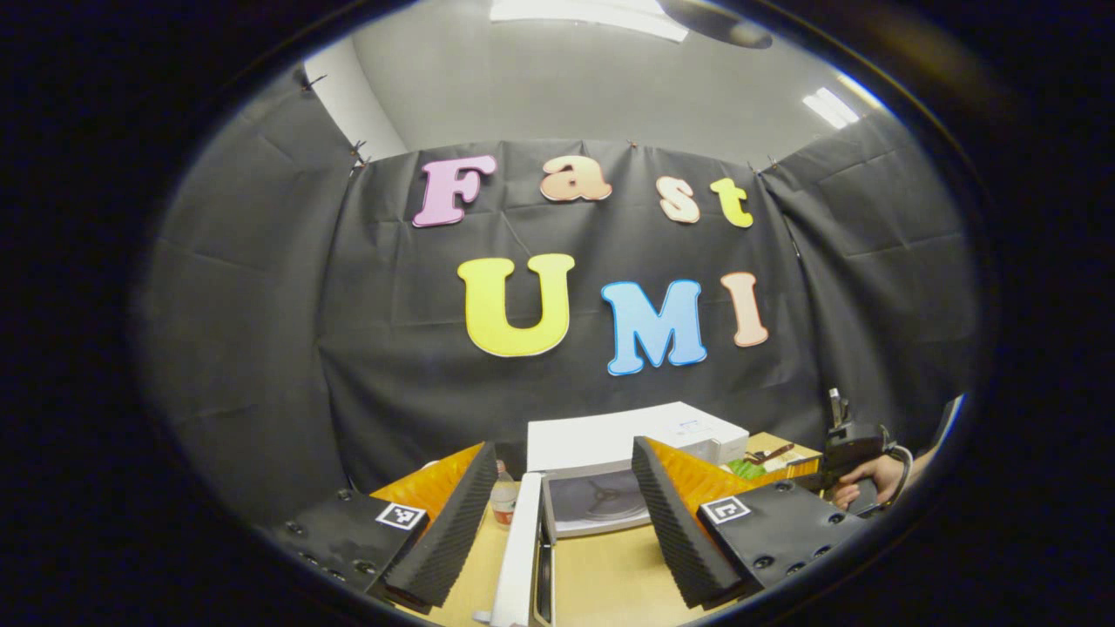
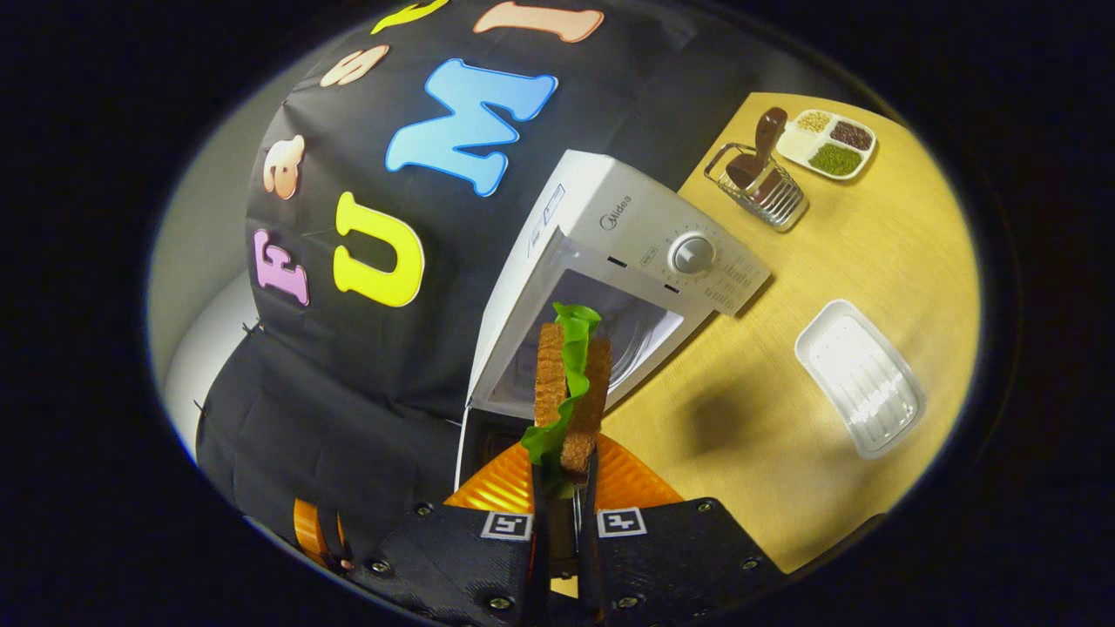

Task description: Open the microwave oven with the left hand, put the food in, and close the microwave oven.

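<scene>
The white microwave [image 1: 627, 435] stands on the table with its door [image 1: 521, 549] swung open toward me and the turntable showing inside. My left gripper [image 1: 562, 453] is open and holds nothing; it sits in front of the cavity, beside the door. A hand [image 1: 871, 479] holds my right gripper [image 1: 806, 477] at the far right. In the right gripper view, my right gripper [image 2: 564, 466] is shut on a sandwich [image 2: 571, 392] of brown bread and green lettuce, held up on edge just in front of the microwave's [image 2: 610, 235] open cavity.
A small bottle [image 1: 503, 498] stands left of the microwave. On the wooden table [image 2: 766, 435] lie an empty white tray [image 2: 862, 376], a wire rack with a brown utensil [image 2: 760, 178] and a divided dish of grains [image 2: 827, 144]. Black cloth walls the booth.
</scene>
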The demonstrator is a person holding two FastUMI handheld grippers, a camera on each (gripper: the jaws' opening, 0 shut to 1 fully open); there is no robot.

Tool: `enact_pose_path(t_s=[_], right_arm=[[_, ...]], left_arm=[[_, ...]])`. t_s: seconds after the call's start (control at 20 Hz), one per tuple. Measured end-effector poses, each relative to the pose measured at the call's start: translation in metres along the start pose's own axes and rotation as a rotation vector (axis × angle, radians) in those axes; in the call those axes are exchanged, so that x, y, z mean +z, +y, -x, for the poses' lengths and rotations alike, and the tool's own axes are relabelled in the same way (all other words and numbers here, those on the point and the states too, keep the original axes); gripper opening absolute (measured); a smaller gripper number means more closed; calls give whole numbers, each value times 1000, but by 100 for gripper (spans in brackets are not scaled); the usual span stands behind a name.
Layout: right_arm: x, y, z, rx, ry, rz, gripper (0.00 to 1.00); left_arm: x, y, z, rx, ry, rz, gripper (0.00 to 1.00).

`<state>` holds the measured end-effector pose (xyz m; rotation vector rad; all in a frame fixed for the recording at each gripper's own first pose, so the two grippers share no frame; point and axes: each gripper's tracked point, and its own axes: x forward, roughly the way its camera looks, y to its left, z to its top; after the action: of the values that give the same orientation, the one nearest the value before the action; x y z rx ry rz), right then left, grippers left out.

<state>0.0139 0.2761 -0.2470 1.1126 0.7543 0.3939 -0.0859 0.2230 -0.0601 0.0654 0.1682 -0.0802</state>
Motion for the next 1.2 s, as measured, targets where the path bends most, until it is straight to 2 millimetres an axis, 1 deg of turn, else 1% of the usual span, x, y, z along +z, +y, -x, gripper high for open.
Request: enact_pose_path(t_s=[0.15,0.2,0.35,0.5,0.65,0.75,0.9,0.95,1.1,1.2], right_arm=[[2,13,-27,52,-48,-91,13],[4,15,-38,58,-61,-114,13],[5,11,-75,38,-75,-124,13],[6,2,-110,8,-96,-116,12],[7,-13,-140,-35,-134,-140,13],[5,-20,-156,-55,-152,-197,13],[6,-38,-179,-123,-195,-240,13],[8,-44,-187,-144,-214,-256,13],[16,-51,-209,-161,-273,-338,13],[16,-54,-226,-188,-293,-350,13]], left_arm=[[1,14,6,1,-9,8,100],[-2,16,6,-2,-6,12,100],[-8,24,9,2,4,11,99],[-17,37,11,21,31,19,100],[-13,54,13,48,44,9,100],[-15,66,12,69,52,1,100],[-23,72,5,72,78,44,100],[-22,77,2,80,79,45,98],[-28,88,-2,91,93,46,98],[-36,97,-6,106,109,47,100]])
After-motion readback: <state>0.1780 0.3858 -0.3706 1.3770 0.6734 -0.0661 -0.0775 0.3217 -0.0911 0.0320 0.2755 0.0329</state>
